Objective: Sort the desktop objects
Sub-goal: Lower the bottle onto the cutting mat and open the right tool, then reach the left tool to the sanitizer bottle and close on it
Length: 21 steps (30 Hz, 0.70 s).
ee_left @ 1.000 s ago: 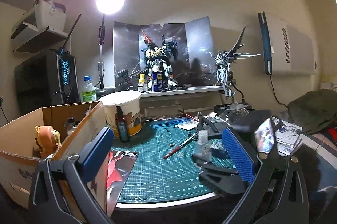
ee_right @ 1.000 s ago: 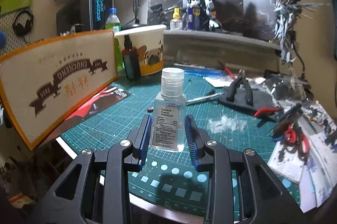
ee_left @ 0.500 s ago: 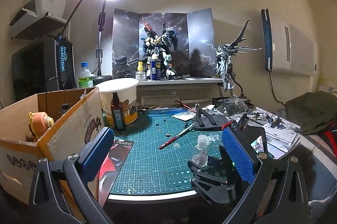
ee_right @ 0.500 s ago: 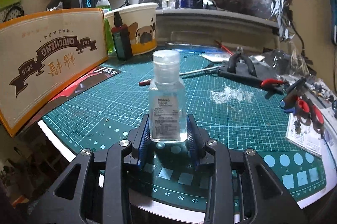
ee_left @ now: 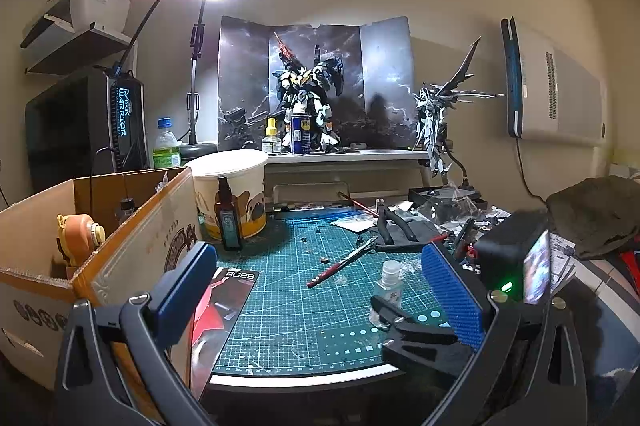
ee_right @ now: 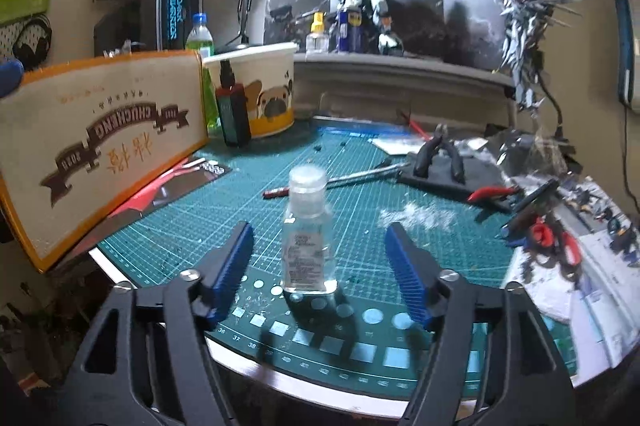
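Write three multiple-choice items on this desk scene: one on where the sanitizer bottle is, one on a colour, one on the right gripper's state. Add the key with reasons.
1. Where does the sanitizer bottle stand?
A. In the cardboard box
B. On the cutting mat
C. On the back shelf

2. What colour are the pads of the right gripper?
A. Blue
B. Red
C. White

3. What state is the right gripper in?
A. Shut on the bottle
B. Shut on nothing
C. Open, clear of the bottle

Key: 1 B, the bottle stands upright on the green cutting mat. 2 A, both ribbed pads show blue. 3 C, mat shows between each pad and the bottle.
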Motion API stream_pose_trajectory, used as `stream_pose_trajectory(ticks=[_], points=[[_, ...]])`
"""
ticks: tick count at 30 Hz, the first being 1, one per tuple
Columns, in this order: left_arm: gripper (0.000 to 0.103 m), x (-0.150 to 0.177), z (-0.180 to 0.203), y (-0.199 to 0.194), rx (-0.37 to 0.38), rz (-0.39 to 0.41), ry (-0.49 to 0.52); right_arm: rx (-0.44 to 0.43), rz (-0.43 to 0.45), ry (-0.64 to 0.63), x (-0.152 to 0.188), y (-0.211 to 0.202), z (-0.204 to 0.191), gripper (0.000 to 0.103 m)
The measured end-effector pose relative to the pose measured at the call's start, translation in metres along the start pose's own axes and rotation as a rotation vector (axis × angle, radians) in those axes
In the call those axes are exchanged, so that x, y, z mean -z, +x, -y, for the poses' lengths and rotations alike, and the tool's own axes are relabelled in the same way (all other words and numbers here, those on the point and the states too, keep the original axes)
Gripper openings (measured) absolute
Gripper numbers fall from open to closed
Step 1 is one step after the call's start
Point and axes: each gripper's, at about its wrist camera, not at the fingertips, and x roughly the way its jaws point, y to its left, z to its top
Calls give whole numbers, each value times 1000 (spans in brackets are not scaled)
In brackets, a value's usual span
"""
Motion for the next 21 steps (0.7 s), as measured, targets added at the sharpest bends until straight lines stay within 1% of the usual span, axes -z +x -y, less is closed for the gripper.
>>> stream_pose_trajectory(ticks=[1, 5, 7, 10, 15, 17, 21], points=[[103, 0, 1, 0, 0, 1, 0, 4, 8, 0, -3, -5, 2, 74], [103, 5, 10, 7, -11, 2, -18, 46, 45, -5, -13, -30, 16, 90], [103, 11, 17, 16, -23, -5, -37, 75, 63, -6, -15, -46, 28, 91], [103, 20, 29, 28, -42, -16, -67, 119, 80, 2, -13, -66, 46, 94], [103, 36, 50, 50, -68, -38, -109, 184, 92, 46, -6, -90, 77, 94], [103, 41, 63, 63, -71, -59, -105, 217, 85, 57, -1, -93, 88, 94], [103, 56, 88, 83, -119, -72, -67, 262, 60, 99, 11, -95, 109, 94]])
